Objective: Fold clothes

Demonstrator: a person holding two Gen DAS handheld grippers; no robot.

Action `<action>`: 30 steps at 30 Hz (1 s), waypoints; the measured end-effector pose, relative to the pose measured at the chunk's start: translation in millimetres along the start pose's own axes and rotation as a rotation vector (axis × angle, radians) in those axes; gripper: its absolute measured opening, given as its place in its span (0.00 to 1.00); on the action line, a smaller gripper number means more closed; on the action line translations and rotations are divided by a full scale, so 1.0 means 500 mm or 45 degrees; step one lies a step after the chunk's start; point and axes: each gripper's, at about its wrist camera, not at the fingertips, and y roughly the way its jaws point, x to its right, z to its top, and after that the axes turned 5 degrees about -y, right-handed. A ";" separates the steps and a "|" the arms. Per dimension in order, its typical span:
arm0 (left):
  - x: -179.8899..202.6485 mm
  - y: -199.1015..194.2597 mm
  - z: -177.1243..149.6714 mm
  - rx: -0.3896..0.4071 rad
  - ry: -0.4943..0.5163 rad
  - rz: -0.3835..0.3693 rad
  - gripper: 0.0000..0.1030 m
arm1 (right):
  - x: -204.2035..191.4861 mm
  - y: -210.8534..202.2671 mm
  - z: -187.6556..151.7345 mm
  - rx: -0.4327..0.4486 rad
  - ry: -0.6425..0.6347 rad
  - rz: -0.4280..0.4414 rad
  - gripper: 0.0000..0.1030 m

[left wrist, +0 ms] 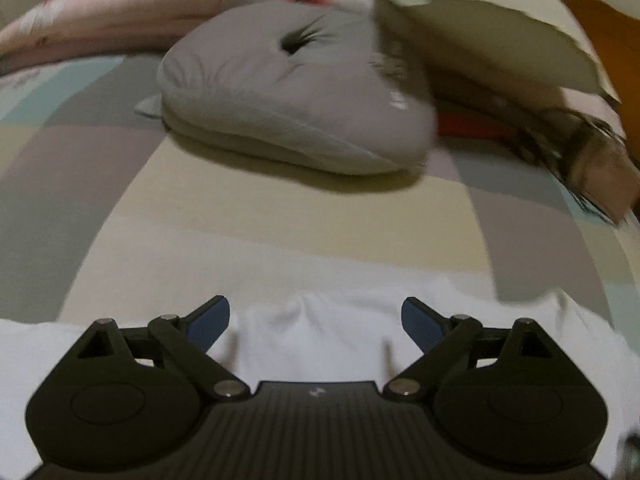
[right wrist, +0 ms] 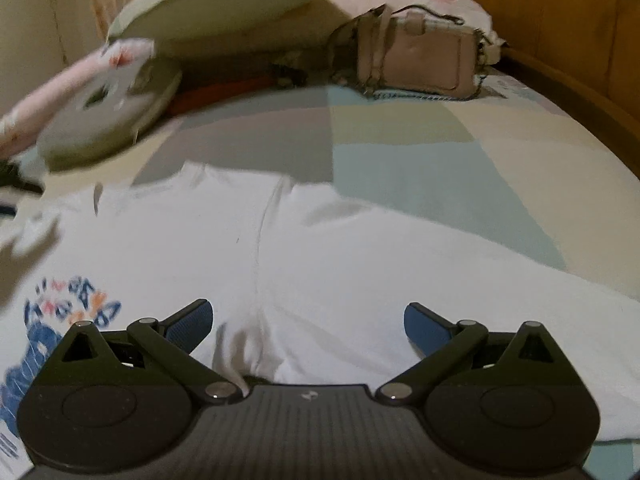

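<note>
A white T-shirt [right wrist: 320, 240] with a blue printed graphic [right wrist: 60, 312] lies spread on the bed's patchwork sheet [right wrist: 420, 152]. In the left wrist view the same white T-shirt [left wrist: 312, 332] fills the bottom of the frame. My left gripper [left wrist: 315, 320] stands open just over the shirt's edge, with white cloth showing in the gap between its blue pads and nothing clamped. My right gripper [right wrist: 308, 320] is open too, low over the shirt near a seam, holding nothing.
A grey cushion [left wrist: 288, 88] lies on the bed beyond the shirt. Behind it are a pink floral pillow [left wrist: 120, 20] and a pale green pillow [right wrist: 224, 4]. A beige bag [right wrist: 420, 60] sits at the head end by the wooden bed frame [right wrist: 560, 40].
</note>
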 end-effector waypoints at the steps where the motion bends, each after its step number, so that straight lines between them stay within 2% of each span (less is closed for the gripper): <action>1: 0.008 -0.021 -0.006 -0.003 0.022 -0.006 0.90 | 0.008 -0.003 0.002 0.003 0.020 0.002 1.00; 5: 0.041 -0.119 -0.034 -0.042 0.064 -0.037 0.90 | 0.035 0.006 0.003 -0.048 0.102 -0.021 1.00; 9: 0.078 -0.225 -0.061 -0.070 0.097 -0.074 0.91 | 0.032 0.011 0.003 -0.057 0.111 -0.021 1.00; 14: 0.134 -0.327 -0.141 -0.103 0.208 -0.050 0.91 | 0.024 0.009 0.005 -0.063 0.139 0.031 1.00; 17: 0.158 -0.361 -0.204 -0.114 0.261 -0.019 0.91 | 0.025 0.003 0.008 -0.043 0.177 0.048 1.00; 20: 0.179 -0.361 -0.267 -0.129 0.328 0.000 0.92 | 0.029 -0.010 0.011 -0.011 0.181 0.021 1.00; 24: 0.208 -0.315 -0.333 -0.132 0.414 0.015 0.92 | 0.046 -0.028 0.013 0.032 0.189 -0.061 1.00; 26: 0.222 -0.290 -0.357 -0.102 0.460 0.013 0.92 | 0.056 -0.031 0.015 0.043 0.197 -0.145 1.00; 30: 0.243 -0.252 -0.391 0.030 0.574 -0.001 0.92 | 0.079 -0.026 0.012 0.065 0.294 -0.391 1.00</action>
